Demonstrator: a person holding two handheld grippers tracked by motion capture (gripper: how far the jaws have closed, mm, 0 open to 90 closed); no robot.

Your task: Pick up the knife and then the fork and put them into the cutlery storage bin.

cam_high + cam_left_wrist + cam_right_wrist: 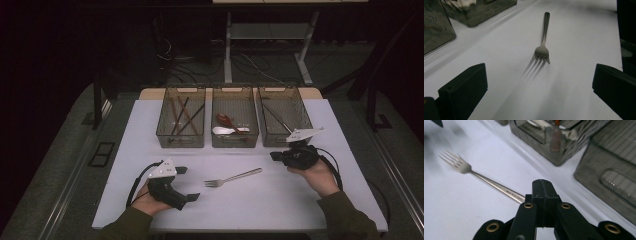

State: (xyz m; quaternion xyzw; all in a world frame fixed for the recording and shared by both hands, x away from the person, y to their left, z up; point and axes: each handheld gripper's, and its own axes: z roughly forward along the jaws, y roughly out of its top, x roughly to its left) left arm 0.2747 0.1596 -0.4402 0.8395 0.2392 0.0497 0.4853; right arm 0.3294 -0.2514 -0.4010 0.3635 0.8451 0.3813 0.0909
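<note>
High view first: a fork (233, 178) lies alone on the white table (280, 205), about midway between its left and right edges and nearer my edge than the far one, tines toward my left gripper (187, 184), handle slanting up toward my right gripper (274, 155). Along the far edge stand three mesh bins: the left bin (180, 118) holds long dark sticks, chopsticks I judge; the middle bin (235, 117) holds spoons, one reddish and one white; the right bin (283, 116) holds something slim and dark that I cannot make out.

My left gripper rests on the table near the front left corner, its jaws wide apart, the fork's tines lying ahead of them in the left gripper view, untouched. My right gripper has its jaws pressed together with nothing between them; in the right gripper view the closed tip sits just over the end of the fork's handle, and I cannot tell whether it touches.

I judge this a sorting job with the fork not yet picked up. Next I would need to spread the right jaws, straddle the handle low against the table, and close firmly, since a thin flat handle slips easily.

Small lettering is stamped on the handle, too blurred to read.
</note>
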